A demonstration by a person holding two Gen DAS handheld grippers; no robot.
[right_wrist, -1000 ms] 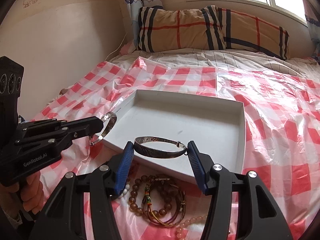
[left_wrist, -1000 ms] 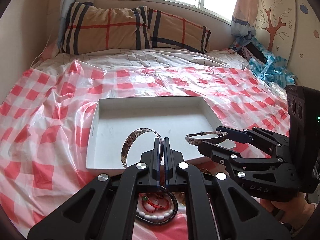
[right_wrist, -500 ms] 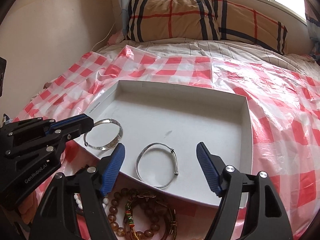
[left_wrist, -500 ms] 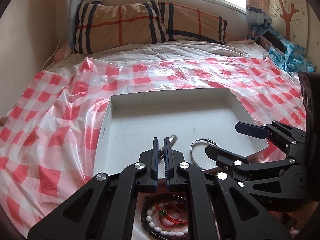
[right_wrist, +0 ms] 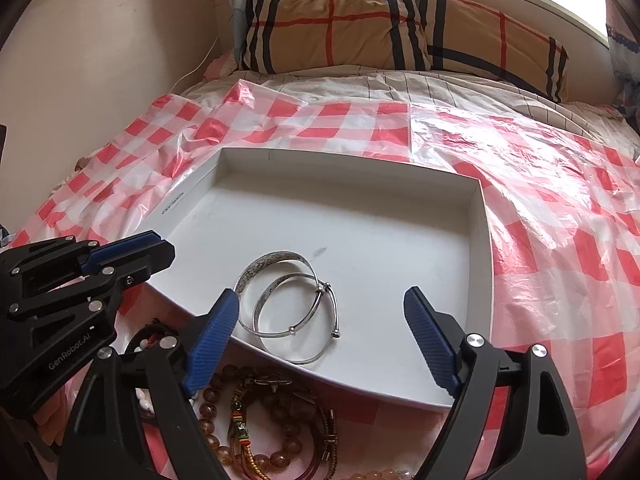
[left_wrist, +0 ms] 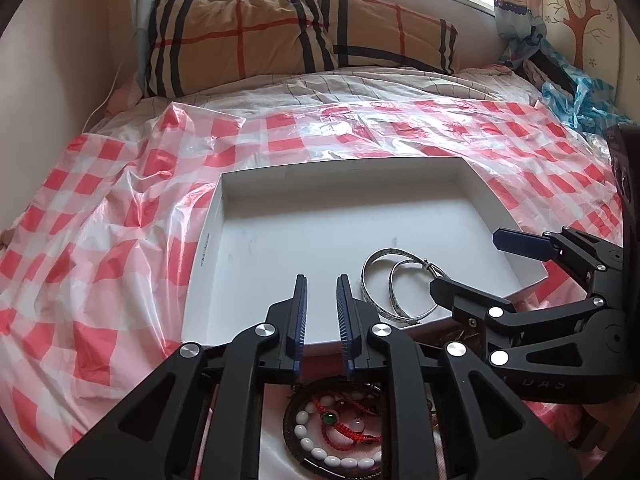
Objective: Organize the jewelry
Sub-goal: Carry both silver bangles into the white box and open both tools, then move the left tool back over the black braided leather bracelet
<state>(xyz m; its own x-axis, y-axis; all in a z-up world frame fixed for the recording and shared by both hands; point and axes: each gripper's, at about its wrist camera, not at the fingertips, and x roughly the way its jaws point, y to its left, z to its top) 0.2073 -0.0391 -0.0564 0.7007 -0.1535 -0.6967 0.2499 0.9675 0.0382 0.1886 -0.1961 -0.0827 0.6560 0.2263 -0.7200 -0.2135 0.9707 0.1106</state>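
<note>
Two silver bangles (right_wrist: 286, 304) lie flat and overlapping on the floor of the shallow white tray (right_wrist: 478, 264), in its near portion close to the front wall; in the left wrist view the same pair (left_wrist: 396, 290) sits at about 2 o'clock from the left tongs. The left tongs (left_wrist: 322, 316) stand parted by a narrow gap with nothing between the blue pads, tips above the tray's near wall. The right tongs (right_wrist: 320, 336) are spread wide and hold nothing; the bangles lie between the blue fingers (right_wrist: 212, 332) without visible contact. The tray rests on a red-and-white checked plastic sheet (right_wrist: 560, 208) covering the bed. Outside the tray, just in front of its near wall, is a pile of loose jewelry: a white bead bracelet (left_wrist: 320, 438) with a red cord piece inside a dark ring, and brown bead strands (right_wrist: 256, 424). A plaid pillow (left_wrist: 280, 36) lies at 12 o'clock, at the head of the bed.
</note>
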